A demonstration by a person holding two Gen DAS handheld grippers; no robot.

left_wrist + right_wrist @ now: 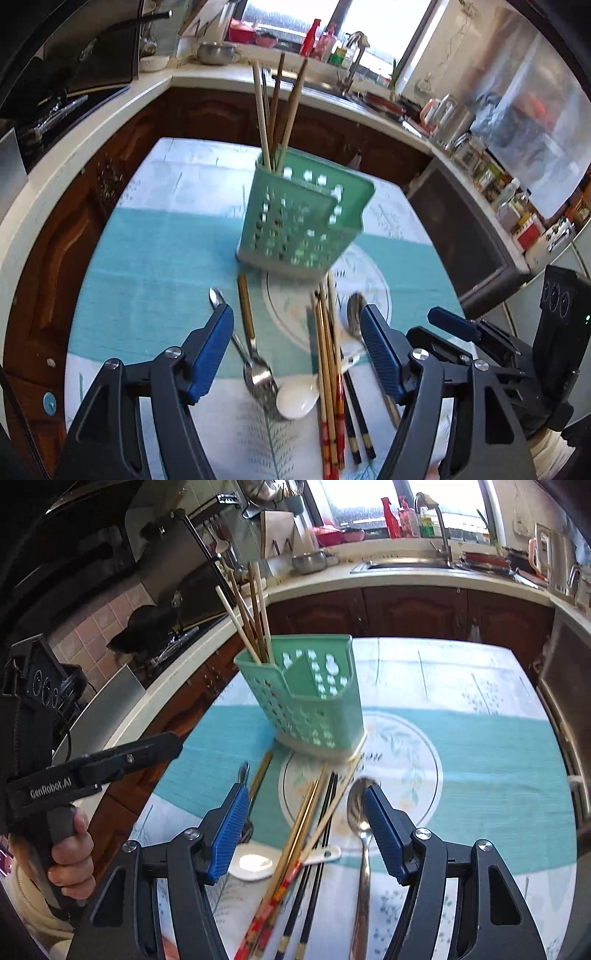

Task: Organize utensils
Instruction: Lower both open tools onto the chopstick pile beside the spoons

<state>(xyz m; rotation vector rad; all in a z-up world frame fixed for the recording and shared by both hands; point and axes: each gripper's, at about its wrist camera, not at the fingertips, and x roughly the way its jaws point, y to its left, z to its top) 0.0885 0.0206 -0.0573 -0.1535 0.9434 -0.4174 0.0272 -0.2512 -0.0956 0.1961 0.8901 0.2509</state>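
Both tools hang spread wide with nothing gripped: left tool [297, 354] over the fork [258, 376] and white spoon [297, 398], right tool [306, 830] over loose chopsticks [295, 849], metal spoon [360, 830] beside it. Green holder [314, 701] stands just beyond on the counter [498, 757], four chopsticks inside.

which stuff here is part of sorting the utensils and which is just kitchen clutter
Part of the job:
- green holder with chopsticks already standing in it
- loose chopsticks on the table
- metal spoon
- white spoon
- fork

Just lying about:
- steel bowl on the counter
- red bottle by the window
- tap
- tablecloth
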